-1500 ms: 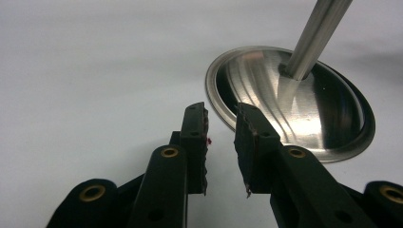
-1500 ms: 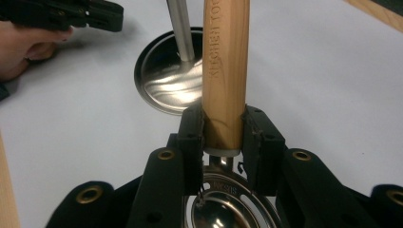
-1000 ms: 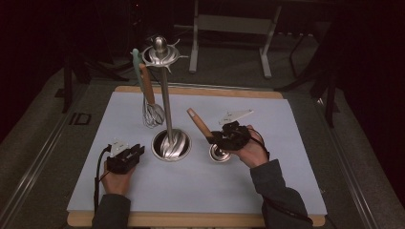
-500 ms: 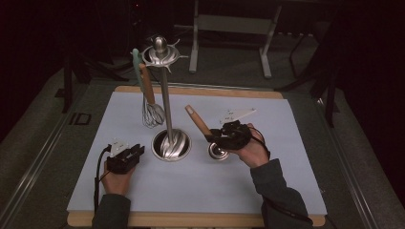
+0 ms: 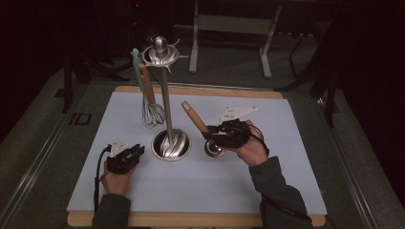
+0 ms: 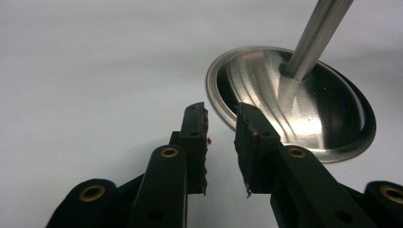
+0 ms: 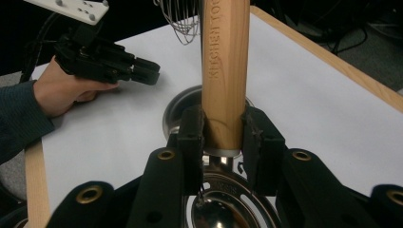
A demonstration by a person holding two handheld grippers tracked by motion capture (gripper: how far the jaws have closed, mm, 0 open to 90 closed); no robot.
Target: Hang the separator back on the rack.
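A steel utensil stand rises from a round base on the pale mat. A whisk with a wooden handle hangs from its top ring, beside a teal handle. My right gripper is shut on the wooden handle of a ladle, whose steel bowl rests on the mat right of the base. In the right gripper view the pads clamp the handle just above the bowl. My left gripper lies on the mat left of the base, jaws open and holding nothing.
The pale mat covers a wooden board with a wooden strip at the front and back edges. A dark floor and a metal frame lie beyond the board. The left gripper and its hand show far off in the right gripper view.
The ladle's wooden handle has tipped slightly up and toward the stand in the right gripper. The left gripper has stayed where it was.
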